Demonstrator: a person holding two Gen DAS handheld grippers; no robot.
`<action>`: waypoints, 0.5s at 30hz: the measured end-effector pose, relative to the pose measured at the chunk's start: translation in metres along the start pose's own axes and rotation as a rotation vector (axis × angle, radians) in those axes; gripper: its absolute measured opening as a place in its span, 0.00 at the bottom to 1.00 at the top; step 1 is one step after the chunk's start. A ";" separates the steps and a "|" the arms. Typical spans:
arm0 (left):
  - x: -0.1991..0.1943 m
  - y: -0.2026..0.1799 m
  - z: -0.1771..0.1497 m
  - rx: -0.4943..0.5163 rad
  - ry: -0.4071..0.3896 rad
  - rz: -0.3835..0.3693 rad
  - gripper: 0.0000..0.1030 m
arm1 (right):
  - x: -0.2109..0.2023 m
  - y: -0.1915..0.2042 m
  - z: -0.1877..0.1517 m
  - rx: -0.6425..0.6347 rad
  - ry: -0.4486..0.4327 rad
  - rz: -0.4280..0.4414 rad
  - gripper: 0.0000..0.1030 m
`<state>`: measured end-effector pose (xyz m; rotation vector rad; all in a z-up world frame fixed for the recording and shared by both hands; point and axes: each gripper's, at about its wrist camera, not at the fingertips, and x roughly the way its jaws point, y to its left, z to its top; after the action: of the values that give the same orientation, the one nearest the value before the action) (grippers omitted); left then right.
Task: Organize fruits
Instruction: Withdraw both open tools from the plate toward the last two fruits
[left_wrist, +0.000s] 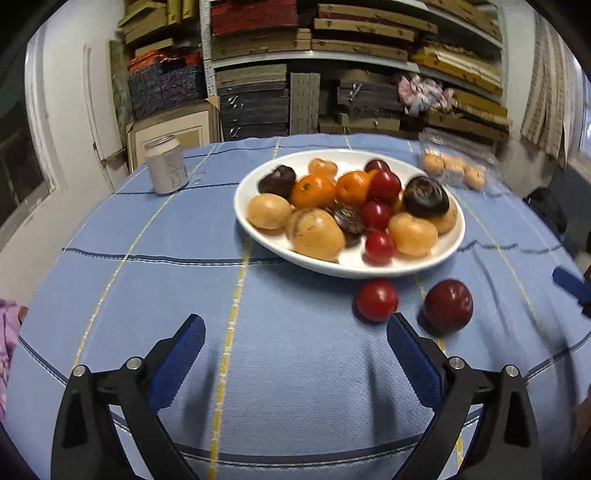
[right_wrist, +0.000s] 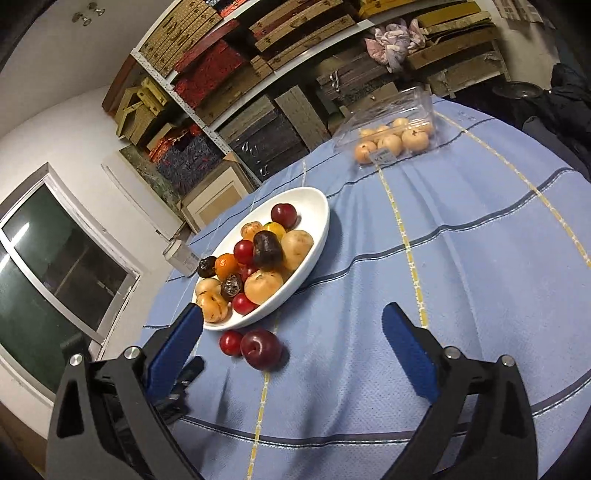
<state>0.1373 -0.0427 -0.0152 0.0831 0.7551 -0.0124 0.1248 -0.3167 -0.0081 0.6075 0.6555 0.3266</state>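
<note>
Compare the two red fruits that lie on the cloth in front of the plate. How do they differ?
The small fruit is bright red; the big fruit is darker, almost maroon. The big fruit is clearly larger. The small fruit lies nearer the plate; in the right wrist view the big fruit shows a stem dimple, the small one none. Both are round, glossy, side by side on the cloth, outside the plate.

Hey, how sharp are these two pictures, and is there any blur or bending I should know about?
Left wrist view: the white plate and the two red fruits on the cloth are smeared by motion blur; the can is soft too. Right wrist view: crisper, the plastic box readable. Both views: fisheye bends the shelves and cloth stripes, with dark corners.
</note>
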 end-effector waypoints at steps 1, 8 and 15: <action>0.003 -0.004 0.000 0.012 0.003 0.014 0.96 | 0.000 0.000 0.000 -0.001 0.004 0.002 0.93; 0.018 -0.016 0.006 0.037 0.024 0.014 0.96 | 0.002 -0.003 0.000 0.016 0.026 -0.003 0.93; 0.039 -0.022 0.019 0.031 0.059 0.013 0.97 | 0.006 -0.005 -0.002 0.028 0.050 -0.003 0.94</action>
<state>0.1778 -0.0650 -0.0291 0.1182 0.8139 -0.0092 0.1291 -0.3167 -0.0150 0.6265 0.7095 0.3305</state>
